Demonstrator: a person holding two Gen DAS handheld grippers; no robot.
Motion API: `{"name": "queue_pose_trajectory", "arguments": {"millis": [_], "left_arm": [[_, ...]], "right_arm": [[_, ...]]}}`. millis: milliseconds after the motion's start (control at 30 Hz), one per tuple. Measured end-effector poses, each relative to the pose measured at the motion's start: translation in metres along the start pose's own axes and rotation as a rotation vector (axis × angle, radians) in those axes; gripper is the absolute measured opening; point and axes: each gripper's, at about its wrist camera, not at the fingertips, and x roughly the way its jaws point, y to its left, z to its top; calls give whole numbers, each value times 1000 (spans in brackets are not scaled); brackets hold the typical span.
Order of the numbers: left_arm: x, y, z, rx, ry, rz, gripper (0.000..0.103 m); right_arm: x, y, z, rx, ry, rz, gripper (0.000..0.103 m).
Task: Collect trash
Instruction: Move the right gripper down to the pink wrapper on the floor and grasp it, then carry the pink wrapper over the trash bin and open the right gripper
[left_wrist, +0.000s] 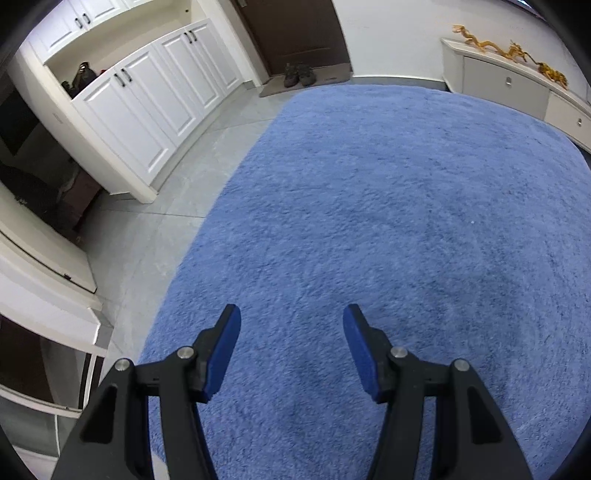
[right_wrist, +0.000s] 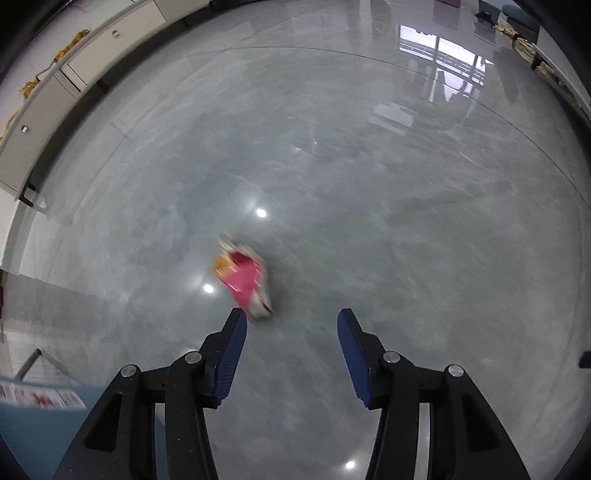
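Evidently the collection is at an early stage, since neither tool carries anything. Right wrist view: the right gripper (right_wrist: 291, 319) has its jaws spread wide with nothing between them, poised above a glossy grey floor (right_wrist: 406, 221). The one piece of trash in sight, a pink and orange carton (right_wrist: 244, 277), lies on that floor just ahead of the gripper and slightly toward its left finger; its near end appears just beside that finger's tip, though blur leaves it unclear whether the two touch. The carton is smeared by motion blur, so its print and exact shape cannot be read. A blue-grey container (right_wrist: 33, 421) bearing a white label occupies the lower left corner of the same view; whether it is the bin meant to receive the trash cannot be told.

Left wrist view: the left gripper (left_wrist: 291, 317) is likewise spread and empty, held over a blue carpet (left_wrist: 369, 203). No litter is visible on the carpet or on the tiled strip beside the white cabinets (left_wrist: 155, 107).

Judged from these views, no item is yet secured. What remains is to centre the right gripper's jaws around the carton, close on it, lift it, and carry it to a receptacle; any further trash lies outside both views. The carton looks light and flattened, so a grip across its narrow side seems the likelier way to hold it.
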Motion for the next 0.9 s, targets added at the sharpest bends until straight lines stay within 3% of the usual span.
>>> {"name": "queue_pose_trajectory", "arguments": {"millis": [167, 300, 333, 367, 567, 700, 900], "left_arm": [[5, 3, -2, -11, 29, 35, 56], [8, -2, -2, 1, 40, 35, 56], [9, -3, -2, 6, 41, 33, 56], [9, -5, -2, 12, 41, 32, 56], [10, -8, -2, 20, 33, 4, 56], [12, -6, -2, 2, 30, -39, 56], [15, -3, -4, -10, 12, -111, 56]], "right_arm": [[17, 32, 21, -97, -24, 8, 49], [38, 52, 21, -174, 39, -47, 49], [45, 54, 19, -172, 67, -54, 46], [52, 55, 15, -175, 100, -67, 32], [43, 53, 2, -161, 129, -76, 25], [8, 36, -37, -96, 133, -22, 8], [-52, -10, -123, -4, 188, 26, 7]]}}
